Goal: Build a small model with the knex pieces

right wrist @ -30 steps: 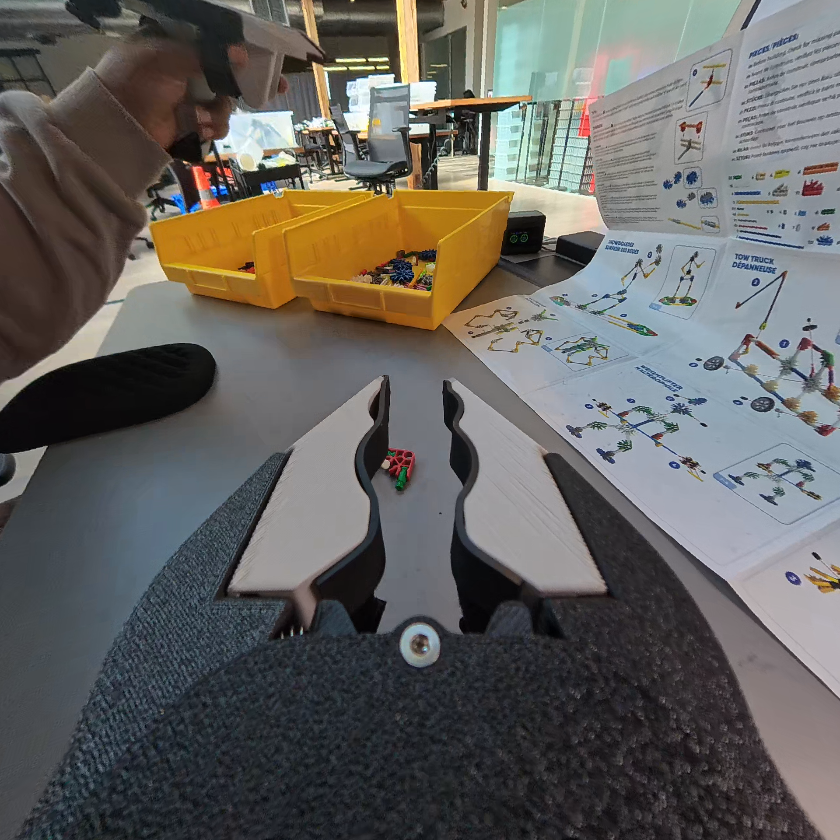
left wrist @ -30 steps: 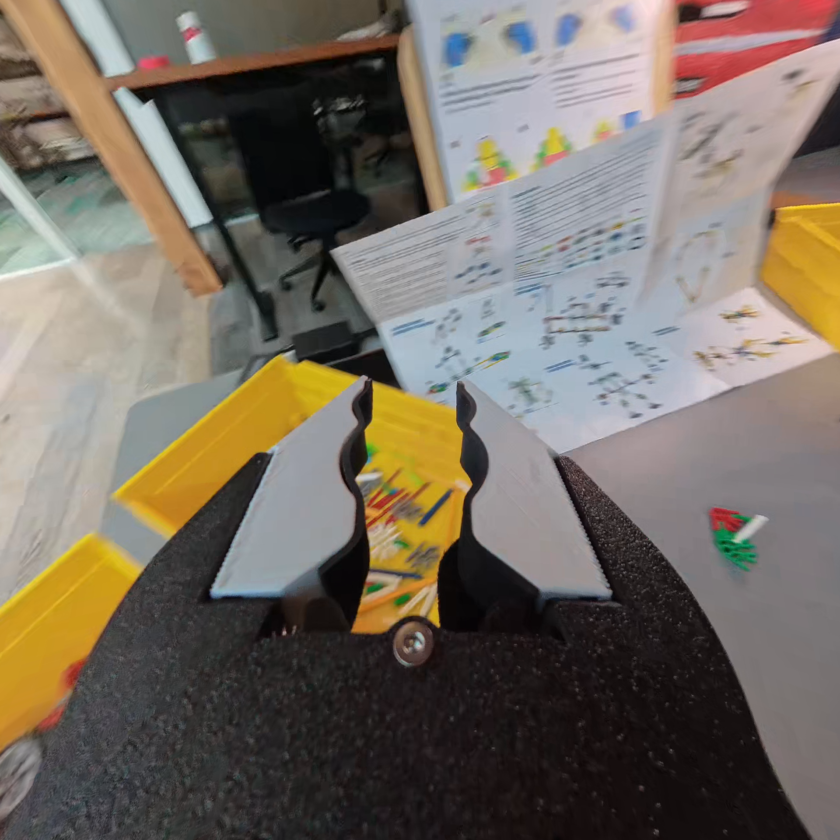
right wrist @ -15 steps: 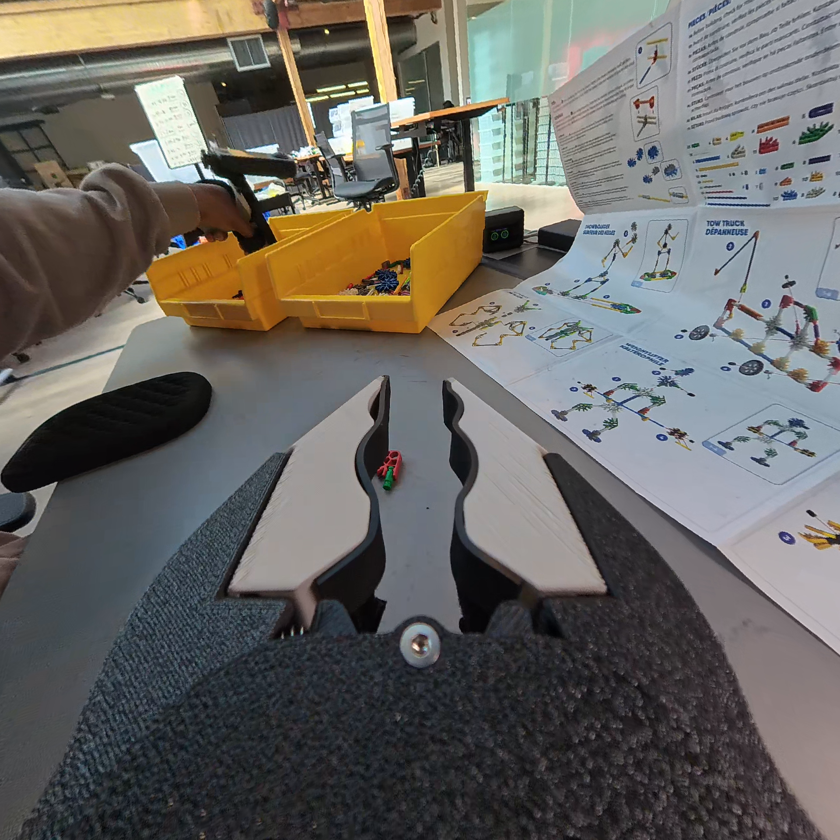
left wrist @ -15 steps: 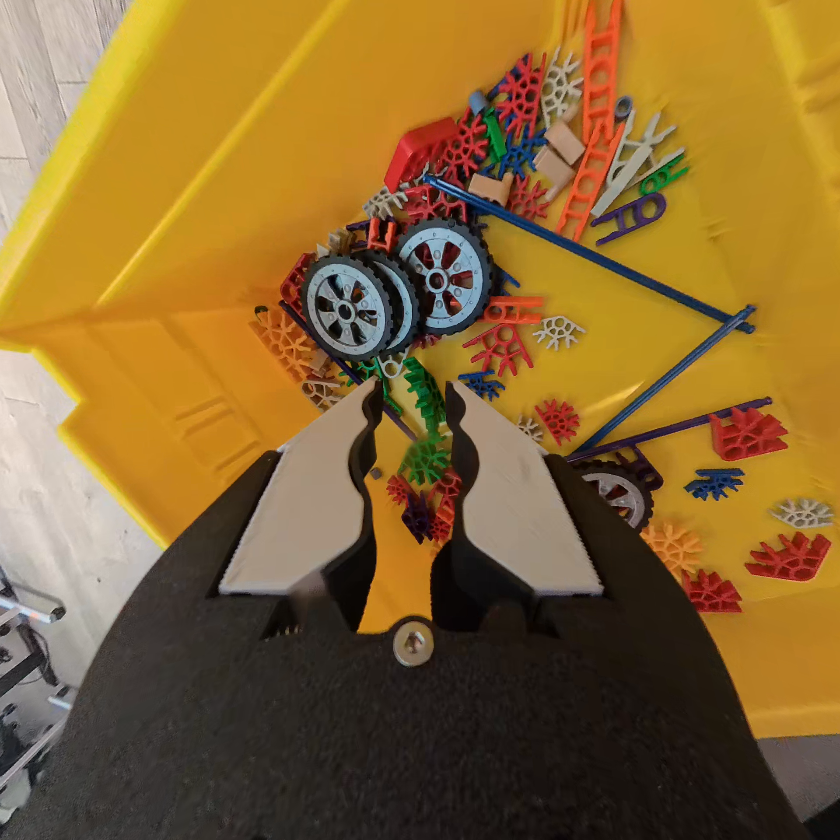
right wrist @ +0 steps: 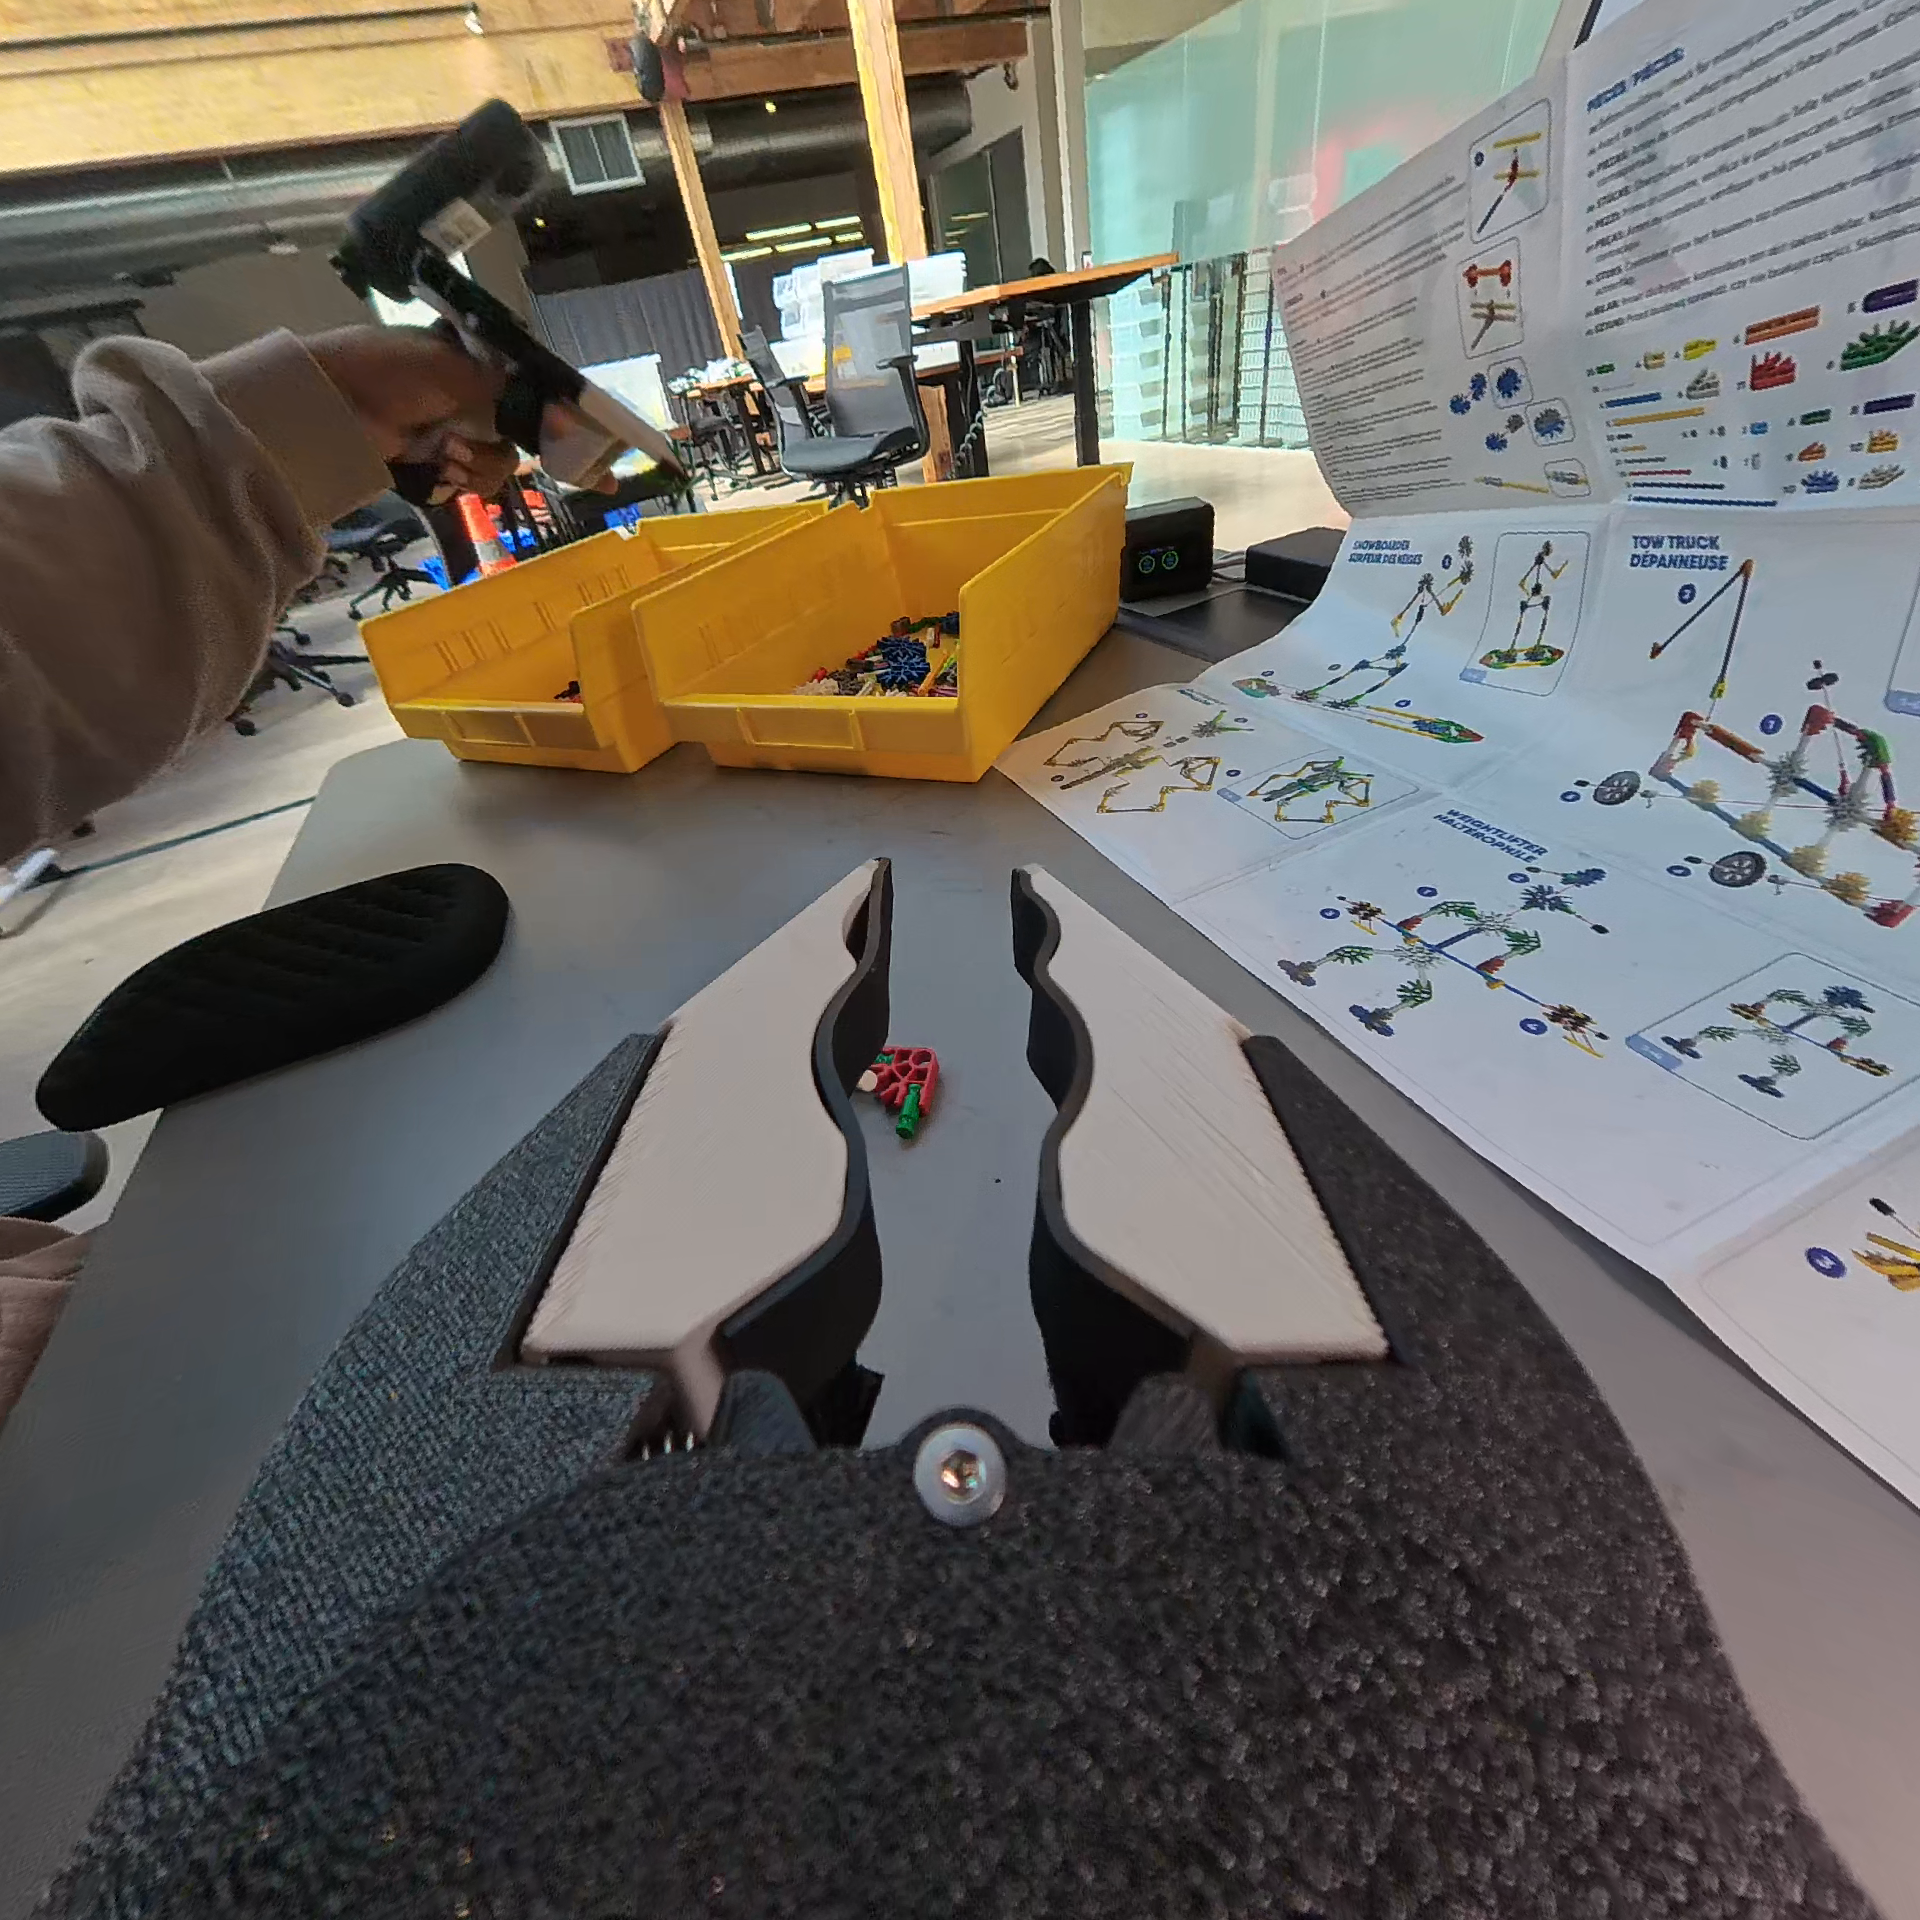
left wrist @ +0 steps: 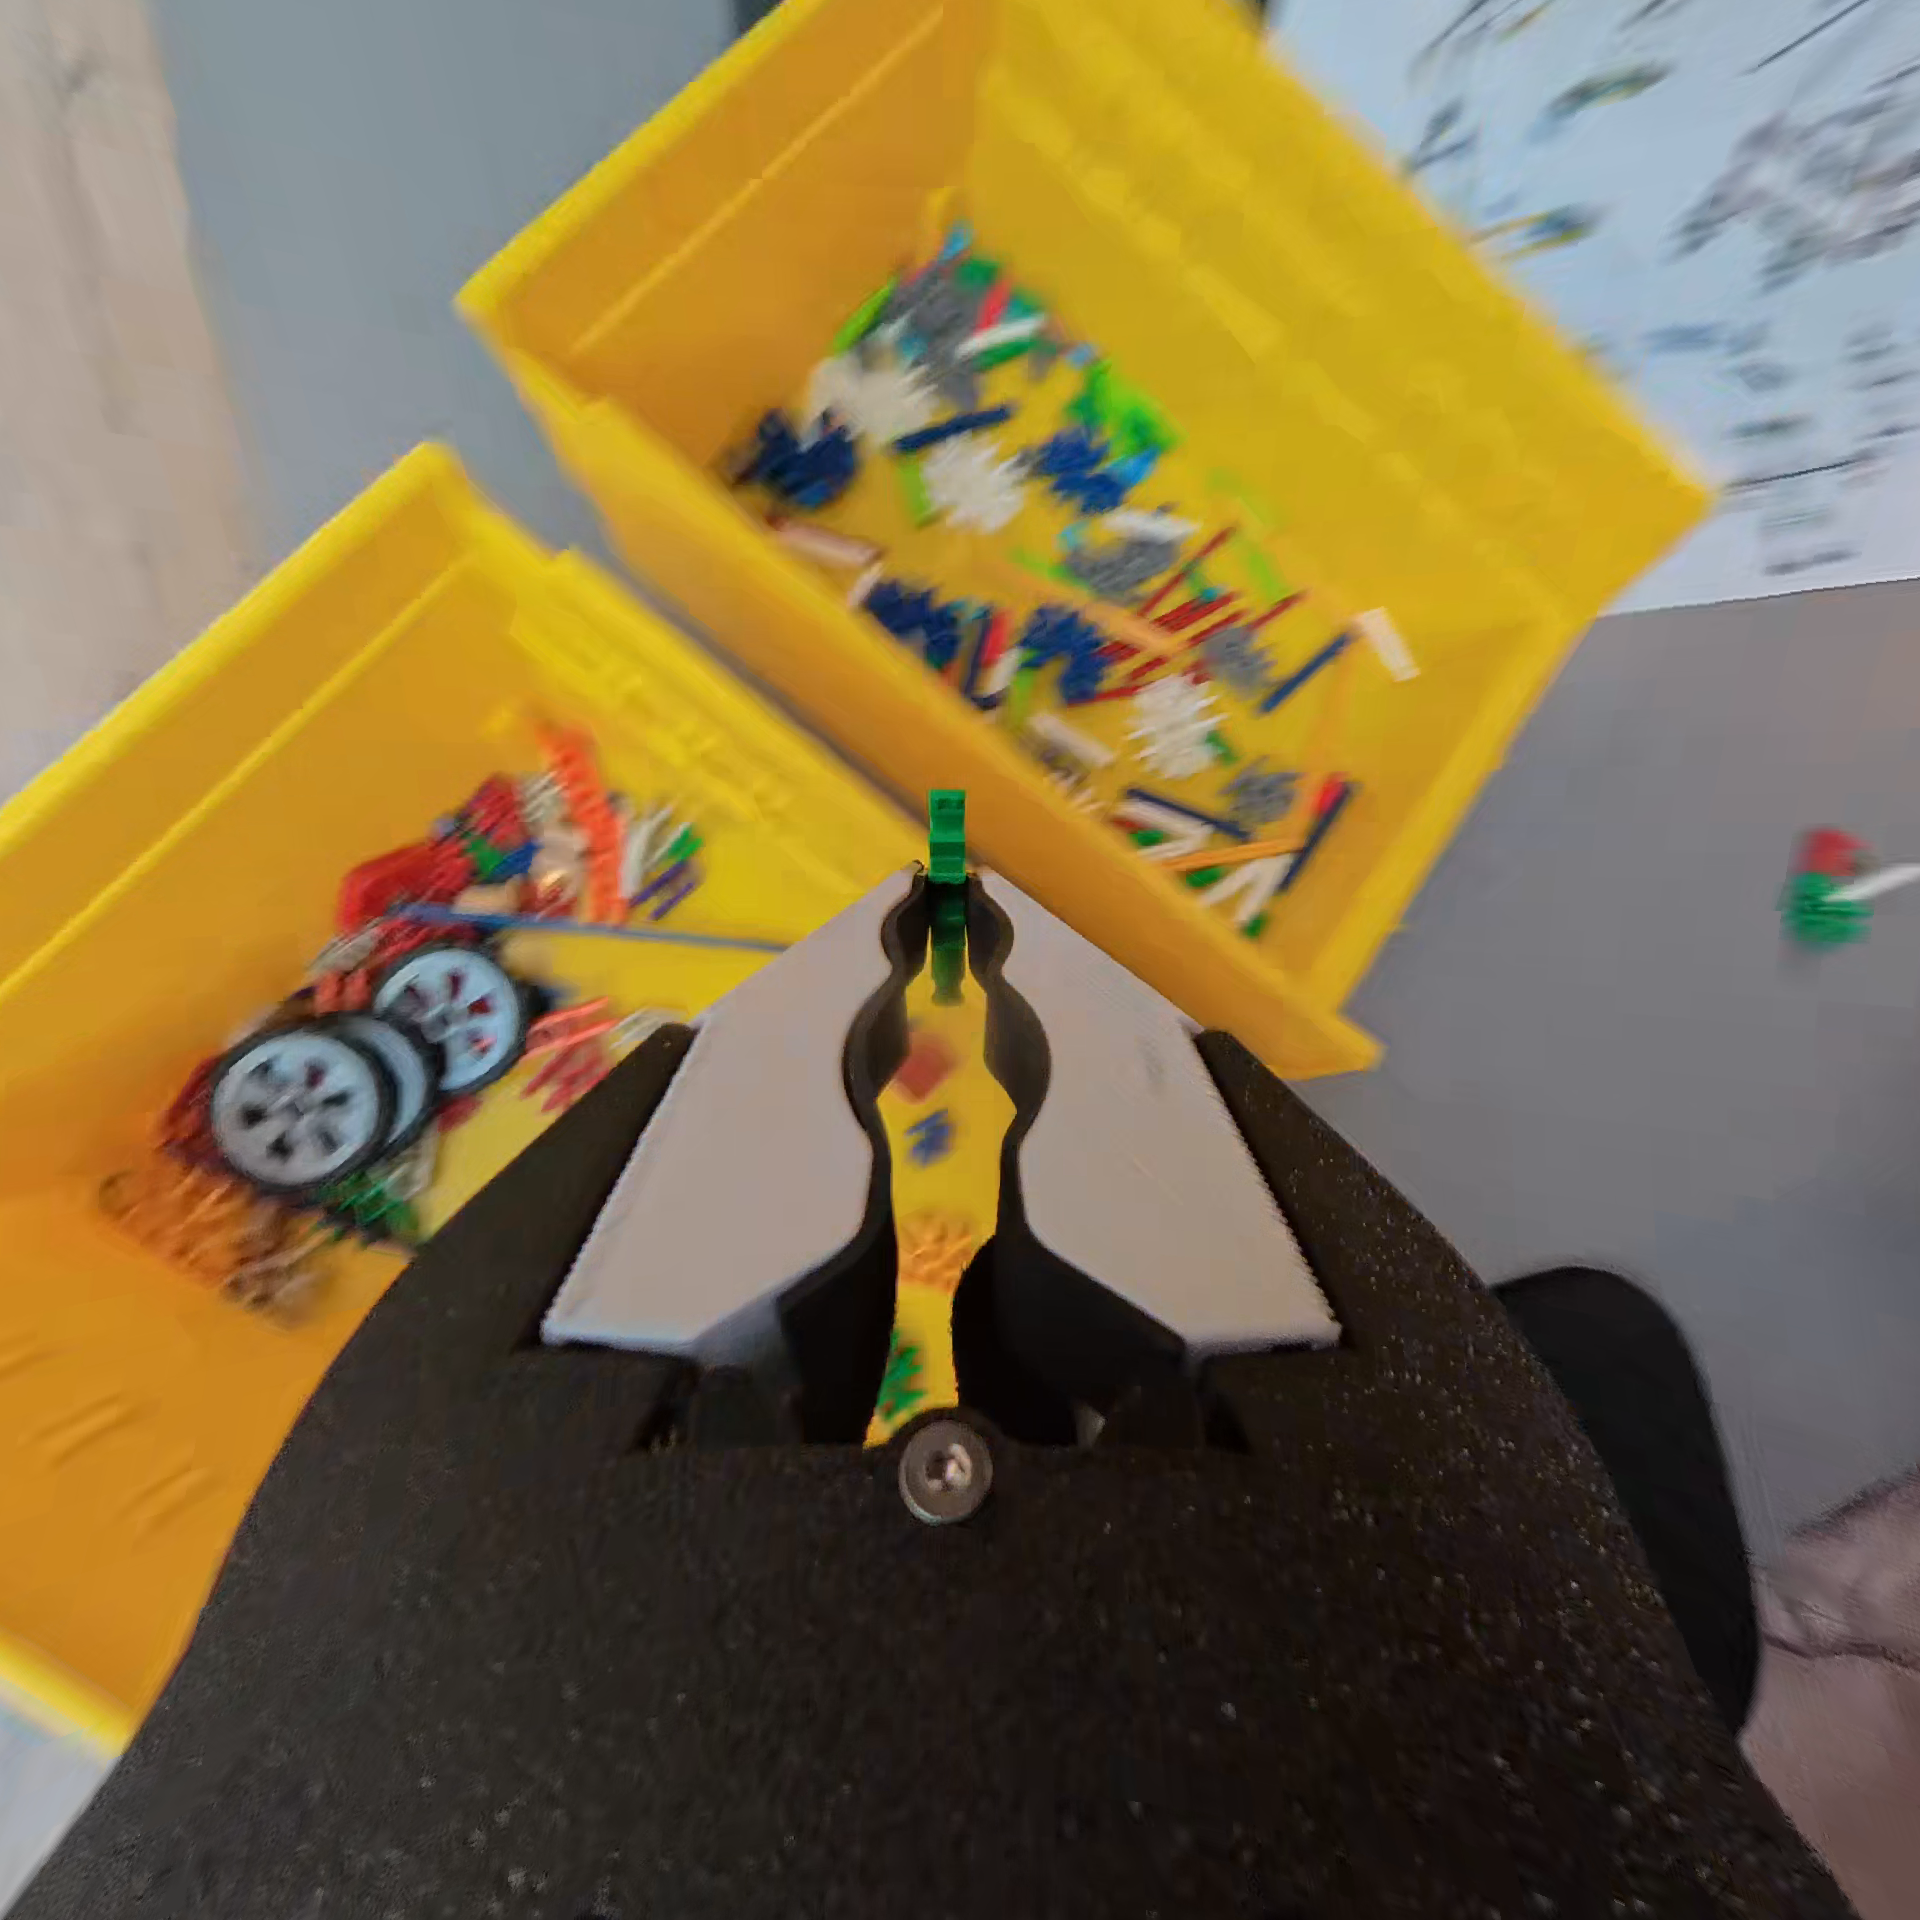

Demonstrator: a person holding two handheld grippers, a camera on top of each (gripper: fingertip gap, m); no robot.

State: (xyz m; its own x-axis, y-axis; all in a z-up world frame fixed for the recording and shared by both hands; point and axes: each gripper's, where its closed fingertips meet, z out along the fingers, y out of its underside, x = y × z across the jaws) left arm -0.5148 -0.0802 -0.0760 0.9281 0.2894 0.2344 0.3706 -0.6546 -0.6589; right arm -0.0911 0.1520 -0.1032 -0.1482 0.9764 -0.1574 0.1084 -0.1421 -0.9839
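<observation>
Your left gripper (left wrist: 945, 883) has its jaws closed narrowly on a small green piece (left wrist: 945, 831), which is pinched at the very tips and stands out past them, its long axis running straight on along the fingers. It hangs in the air over the inner edge of the near yellow bin (left wrist: 312, 644), the one that holds the grey wheels (left wrist: 301, 1107) and red and orange parts; the second yellow bin (left wrist: 1143, 187), full of blue, white and green rods, lies just beyond it and to the right. That view is smeared with motion, so the piece's exact shape is hard to make out, perhaps a short connector. Off to the right, well apart from the bins, a little red and green cluster (left wrist: 1823, 883) lies on the grey surface (left wrist: 1662, 1039). Your right gripper (right wrist: 951, 883) sits low over that same surface with its jaws parted and empty, and the cluster shows between them, nearer the left finger and a little short of the tips, its green stub pointing back toward you. So the right hand is far nearer the cluster, while the left, seen raised above the bins in the right wrist view, carries the green piece. A black padded rest (right wrist: 270, 987) lies to the left, and the folded instruction sheet (right wrist: 1558, 831) spreads along the right.
</observation>
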